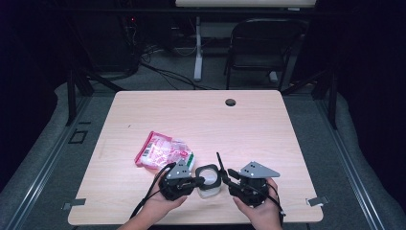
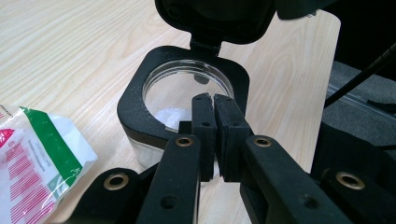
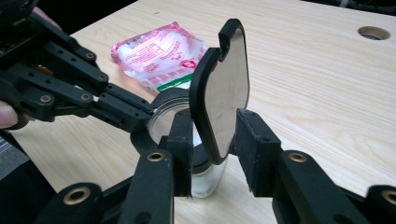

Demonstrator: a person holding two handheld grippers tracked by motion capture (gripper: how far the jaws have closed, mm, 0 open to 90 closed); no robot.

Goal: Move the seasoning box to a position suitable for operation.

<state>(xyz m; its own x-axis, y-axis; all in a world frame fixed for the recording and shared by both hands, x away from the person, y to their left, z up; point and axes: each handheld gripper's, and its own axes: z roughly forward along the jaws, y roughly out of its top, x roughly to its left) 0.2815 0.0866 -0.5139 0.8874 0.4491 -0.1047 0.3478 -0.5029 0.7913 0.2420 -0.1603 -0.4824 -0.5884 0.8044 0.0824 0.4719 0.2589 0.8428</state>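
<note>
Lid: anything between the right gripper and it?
Nothing visible. The raised lid already stands in the gap of the right gripper, pads not yet pressing it. The left gripper is shut on the jar rim.

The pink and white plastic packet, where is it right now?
In the high view, the pink and white plastic packet lies on the wooden table, left of centre, just behind-left of the black-rimmed clear jar.
</note>
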